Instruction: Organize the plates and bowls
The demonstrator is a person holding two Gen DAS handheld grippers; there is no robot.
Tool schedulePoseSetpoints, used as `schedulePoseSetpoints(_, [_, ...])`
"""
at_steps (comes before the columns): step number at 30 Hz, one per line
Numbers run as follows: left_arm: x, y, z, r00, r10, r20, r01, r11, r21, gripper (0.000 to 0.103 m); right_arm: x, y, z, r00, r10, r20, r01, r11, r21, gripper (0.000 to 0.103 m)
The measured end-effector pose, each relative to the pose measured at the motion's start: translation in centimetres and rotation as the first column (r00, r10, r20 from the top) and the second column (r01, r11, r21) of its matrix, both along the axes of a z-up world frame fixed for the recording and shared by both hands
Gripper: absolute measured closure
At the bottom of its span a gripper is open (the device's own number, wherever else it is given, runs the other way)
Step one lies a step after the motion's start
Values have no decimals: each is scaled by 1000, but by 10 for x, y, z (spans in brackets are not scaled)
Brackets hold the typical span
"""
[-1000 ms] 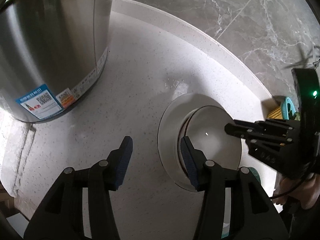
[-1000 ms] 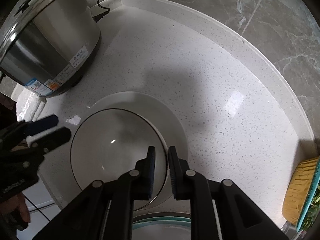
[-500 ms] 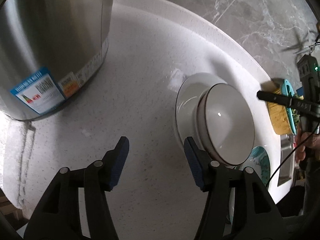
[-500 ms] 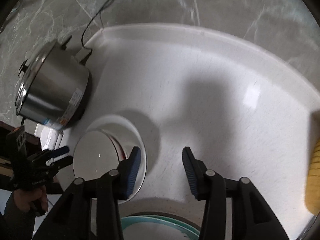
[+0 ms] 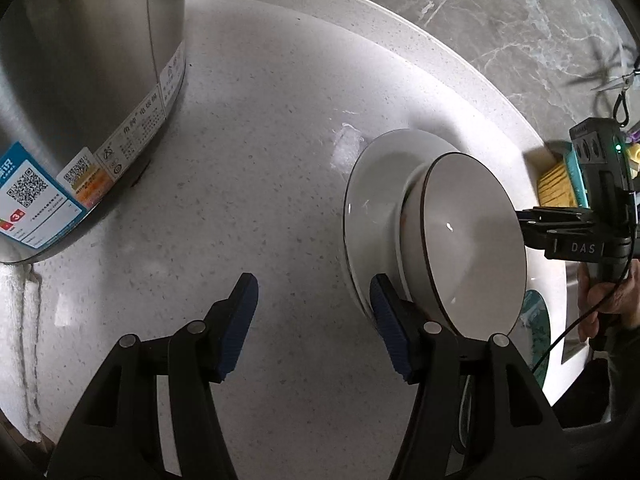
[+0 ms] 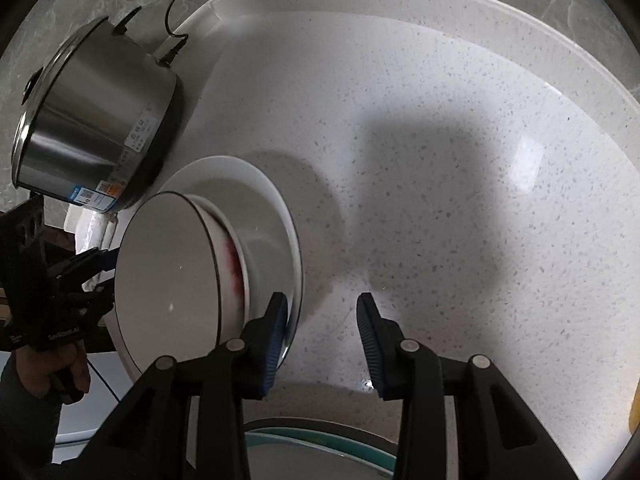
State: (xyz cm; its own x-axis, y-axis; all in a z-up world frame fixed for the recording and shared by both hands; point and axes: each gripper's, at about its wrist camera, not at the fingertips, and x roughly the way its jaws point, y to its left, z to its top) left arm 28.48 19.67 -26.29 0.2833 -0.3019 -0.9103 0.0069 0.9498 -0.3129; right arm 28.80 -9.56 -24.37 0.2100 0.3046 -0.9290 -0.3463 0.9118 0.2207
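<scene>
A white bowl with a thin dark rim point(image 5: 476, 236) point(image 6: 168, 276) sits nested in another bowl with a red mark, both on a wide white plate point(image 5: 376, 196) point(image 6: 248, 192). My left gripper point(image 5: 316, 320) hangs open over bare counter just left of the plate, its right finger close to the plate's rim, nothing between the fingers. My right gripper point(image 6: 322, 340) stands open at the plate's right edge, its jaws closing a little, with only counter between them. From the left wrist it appears beyond the bowl point(image 5: 560, 228).
A steel rice cooker point(image 5: 80, 80) point(image 6: 92, 120) stands at the back left, its cord plugged in behind. A teal-rimmed dish point(image 6: 320, 440) lies at the near edge. A yellow ribbed object point(image 5: 554, 186) sits to the right. A marble wall runs behind the speckled counter point(image 6: 440, 160).
My right gripper let go of the bowl's rim, opened and drew off to the plate's right side. The left gripper sank lower and widened slightly beside the plate.
</scene>
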Motion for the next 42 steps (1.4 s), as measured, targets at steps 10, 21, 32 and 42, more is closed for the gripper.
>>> schedulePoseSetpoints(10, [13,-1,4,999,7,-47,-5,999,54,45,0,-6,0,1000,6,-16,-6,1000,29,64])
schedulePoseSetpoints(21, [22,17,-20,992,90,-83,-101,985,-140,47,7,-3,-7,999,2,-34,0,998,67,67])
schedulePoseSetpoints(32, [35,-18,-29,997,13,-80,-22,994,-103,72,11,0,-18,999,-6,-42,11,993,118,75])
schedulePoseSetpoints(42, [41,-39,-34,998,-7,-66,-2,992,-128,85,10,6,-25,999,1,-35,4,987,158,85])
